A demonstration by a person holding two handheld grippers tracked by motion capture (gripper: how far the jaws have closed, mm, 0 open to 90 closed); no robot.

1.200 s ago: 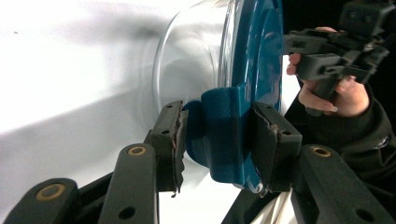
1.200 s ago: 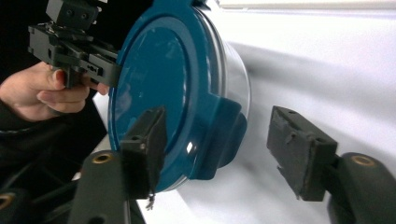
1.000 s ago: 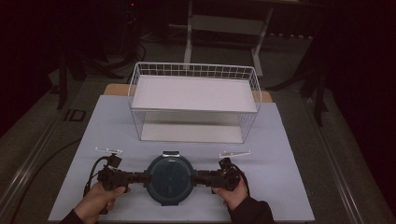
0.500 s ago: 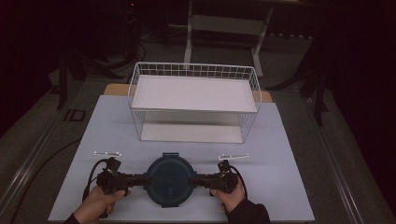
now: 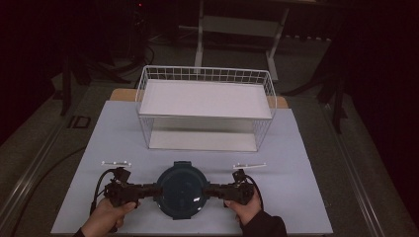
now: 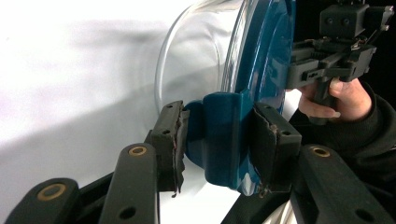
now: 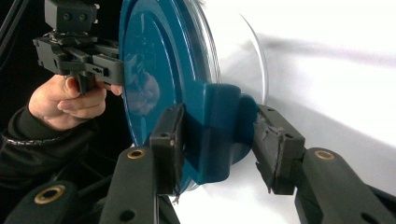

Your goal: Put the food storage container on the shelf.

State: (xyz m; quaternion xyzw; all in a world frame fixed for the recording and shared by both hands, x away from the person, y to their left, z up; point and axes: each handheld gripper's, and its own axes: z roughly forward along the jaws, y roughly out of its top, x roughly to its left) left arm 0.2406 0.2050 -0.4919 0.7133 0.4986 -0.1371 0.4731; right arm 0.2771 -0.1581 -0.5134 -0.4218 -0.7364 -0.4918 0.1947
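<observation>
Table (image 5: 306, 163) with pale top stands in dark room, bearing wire basket (image 5: 205, 106).

surface: white table (image 5: 296, 148) | on it: wire basket (image 5: 205, 106), lidded glass container (image 5: 182, 188)

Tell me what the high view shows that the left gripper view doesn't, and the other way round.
The high view takes in the white wire basket standing at the far side of the table. The left gripper view gives the grip up close: the left gripper clamped on a teal latch tab, with the clear glass bowl beneath the lid. Both share the teal lid and the right gripper, whose jaws have just been closing on the opposite tab.
</observation>
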